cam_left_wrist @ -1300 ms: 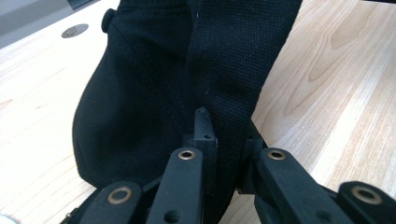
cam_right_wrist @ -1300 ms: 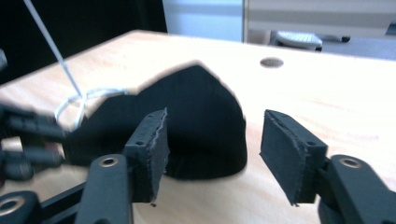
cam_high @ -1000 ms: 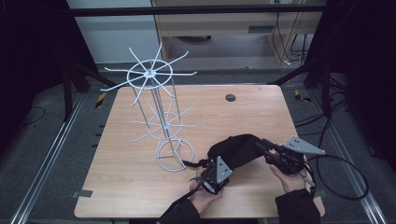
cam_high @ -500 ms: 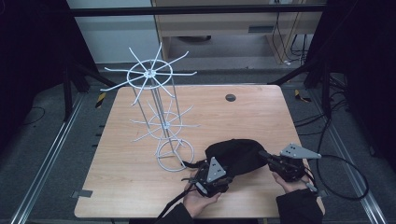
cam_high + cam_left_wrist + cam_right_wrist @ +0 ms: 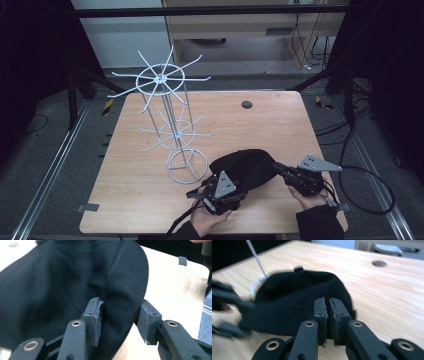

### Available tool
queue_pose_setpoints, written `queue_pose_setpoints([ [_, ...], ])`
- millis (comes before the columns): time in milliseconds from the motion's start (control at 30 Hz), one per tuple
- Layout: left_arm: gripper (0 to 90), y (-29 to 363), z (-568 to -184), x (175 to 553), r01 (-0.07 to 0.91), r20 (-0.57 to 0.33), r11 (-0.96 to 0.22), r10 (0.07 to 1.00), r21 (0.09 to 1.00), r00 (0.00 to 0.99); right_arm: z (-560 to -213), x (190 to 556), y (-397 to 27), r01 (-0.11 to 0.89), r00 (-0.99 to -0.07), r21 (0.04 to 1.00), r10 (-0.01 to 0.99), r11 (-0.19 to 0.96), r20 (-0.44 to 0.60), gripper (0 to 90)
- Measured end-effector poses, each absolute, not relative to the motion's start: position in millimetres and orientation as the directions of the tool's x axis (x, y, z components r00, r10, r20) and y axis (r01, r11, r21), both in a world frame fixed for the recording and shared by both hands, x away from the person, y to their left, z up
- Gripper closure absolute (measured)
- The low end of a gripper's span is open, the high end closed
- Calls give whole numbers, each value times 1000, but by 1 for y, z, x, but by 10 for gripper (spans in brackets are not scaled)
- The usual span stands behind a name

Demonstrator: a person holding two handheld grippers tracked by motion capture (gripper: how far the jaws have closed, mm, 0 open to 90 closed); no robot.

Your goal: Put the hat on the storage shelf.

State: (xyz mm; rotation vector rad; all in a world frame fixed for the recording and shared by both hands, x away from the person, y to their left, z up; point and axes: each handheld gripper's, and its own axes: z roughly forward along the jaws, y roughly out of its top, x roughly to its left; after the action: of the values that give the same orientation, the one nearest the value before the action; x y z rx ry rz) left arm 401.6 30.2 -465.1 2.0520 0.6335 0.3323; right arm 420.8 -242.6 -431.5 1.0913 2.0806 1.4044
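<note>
A black cap [image 5: 245,167] lies on the wooden table [image 5: 280,125], near its front edge. My left gripper [image 5: 235,192] is at the cap's near side. In the left gripper view the cap [image 5: 62,285] has a fold of its rim between the jaws. The left gripper [image 5: 122,312] has just been opening and stands open, its pads apart. My right gripper [image 5: 276,166] reaches the cap's right edge. In the right gripper view the right gripper [image 5: 327,302] is pinched on the cap [image 5: 294,297] at its edge, after closing and easing a trace.
A white wire rack [image 5: 172,135] with spoked tiers stands left of the cap, its base ring [image 5: 186,162] close to it. One of its wires [image 5: 257,258] shows behind the cap. A round hole [image 5: 246,104] is in the table's far side. Cables trail off the right edge.
The left gripper's jaws have spread apart and it has shifted slightly left and toward the person. The cap has sunk a little lower on the table. The right gripper stays at the cap's edge.
</note>
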Motion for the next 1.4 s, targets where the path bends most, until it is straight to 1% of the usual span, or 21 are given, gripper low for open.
queue_pose_setpoints([
  [100,575,27,-468,404,313,-21,-437,555,843,832,-429,423,-228,372,-645,907,757,197,100,838],
  [167,579,24,-471,407,321,-28,-437,557,840,830,-429,426,-218,363,-658,906,748,219,83,839],
  [400,587,15,-478,411,323,-39,-447,536,834,843,-423,433,-198,335,-684,916,726,221,76,836],
  [500,580,13,-479,411,325,-43,-452,530,831,847,-427,438,-190,347,-686,901,726,262,53,850],
  [700,483,24,-469,407,317,-49,-439,521,840,852,-440,438,-201,386,-663,874,747,295,40,870],
  [800,479,31,-461,404,317,-65,-415,518,853,853,-445,436,-208,409,-654,860,756,307,42,871],
  [1000,479,43,-451,399,299,-18,-436,541,849,841,-457,432,-216,441,-648,827,761,348,25,858],
  [1067,480,48,-448,397,288,8,-451,548,845,836,-454,431,-219,436,-646,835,762,334,33,846],
  [1167,478,56,-444,394,280,29,-455,562,846,827,-446,430,-223,399,-652,862,758,312,27,808],
  [1400,439,81,-436,388,273,38,-422,597,865,802,-432,433,-220,333,-660,891,751,308,-13,635],
])
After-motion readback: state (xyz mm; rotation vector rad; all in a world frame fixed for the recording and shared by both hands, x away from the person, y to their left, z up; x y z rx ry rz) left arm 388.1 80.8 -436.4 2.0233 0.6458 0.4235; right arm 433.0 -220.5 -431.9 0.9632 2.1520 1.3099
